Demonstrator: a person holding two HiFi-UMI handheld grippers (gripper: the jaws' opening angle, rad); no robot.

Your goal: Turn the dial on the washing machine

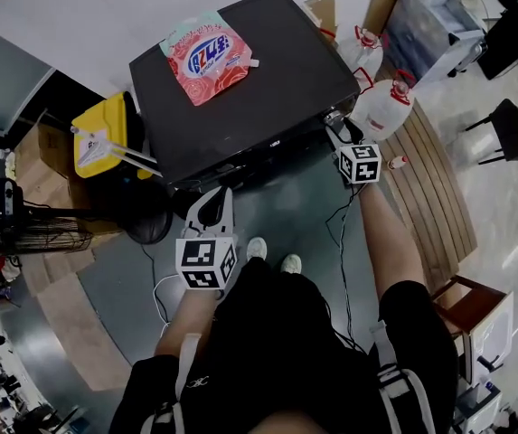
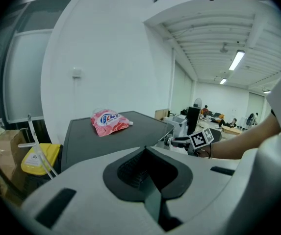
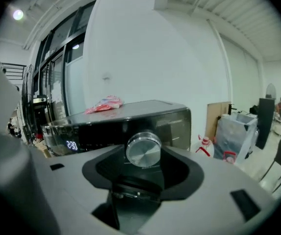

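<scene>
The black washing machine (image 1: 240,80) stands in front of me with a pink detergent bag (image 1: 206,57) on its lid. Its silver dial (image 3: 143,149) sits on the front panel near the right corner, beside a lit display (image 3: 72,144). My right gripper (image 3: 143,166) is at the dial (image 1: 334,117), and the knob lies in the recess between the jaws, which look shut on it. My left gripper (image 1: 213,208) hangs shut and empty below the machine's front left. The left gripper view shows its jaws (image 2: 147,168) together, and my right gripper (image 2: 184,142) at the panel.
A yellow container (image 1: 100,134) stands left of the machine, with a floor fan (image 1: 32,233) further left. White jugs with red caps (image 1: 381,107) sit to the right on a wooden slatted pallet (image 1: 439,188). Cables trail over the floor by my shoes (image 1: 272,256).
</scene>
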